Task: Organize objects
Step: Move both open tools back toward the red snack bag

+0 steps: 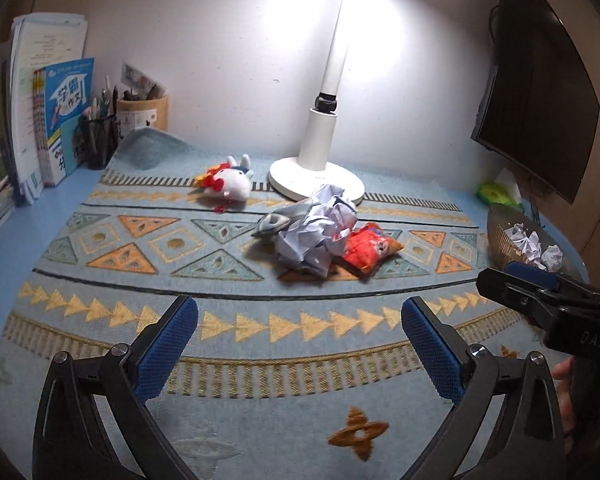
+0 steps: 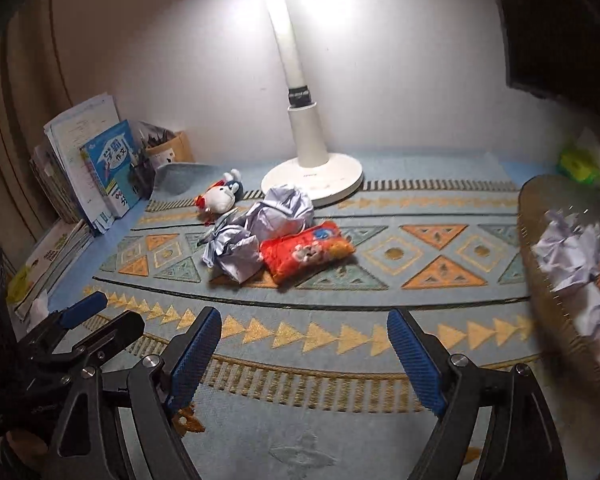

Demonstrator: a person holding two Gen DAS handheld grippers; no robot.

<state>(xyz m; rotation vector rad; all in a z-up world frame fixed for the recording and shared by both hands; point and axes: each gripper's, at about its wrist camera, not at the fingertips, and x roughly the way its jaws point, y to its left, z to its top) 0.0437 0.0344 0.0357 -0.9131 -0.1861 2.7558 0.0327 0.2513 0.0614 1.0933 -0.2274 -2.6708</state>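
We've got both grippers hanging over the mat (image 1: 100, 240), left gripper (image 1: 300, 344) and right gripper (image 2: 304, 354) spread wide, nothing in either. Left of the lamp (image 1: 316, 176) sits the plush (image 1: 230, 184), just in front of it the paper wads (image 1: 316, 232) touching the snack bag (image 1: 370, 246), and well right of it the basket (image 1: 504, 240).

The right gripper (image 2: 304, 334) hangs open and empty over the mat (image 2: 340, 420). Ahead lie crumpled paper (image 2: 256, 236), a red packet (image 2: 306, 254) and a plush (image 2: 220, 196); a basket (image 2: 540, 264) holds paper at right.
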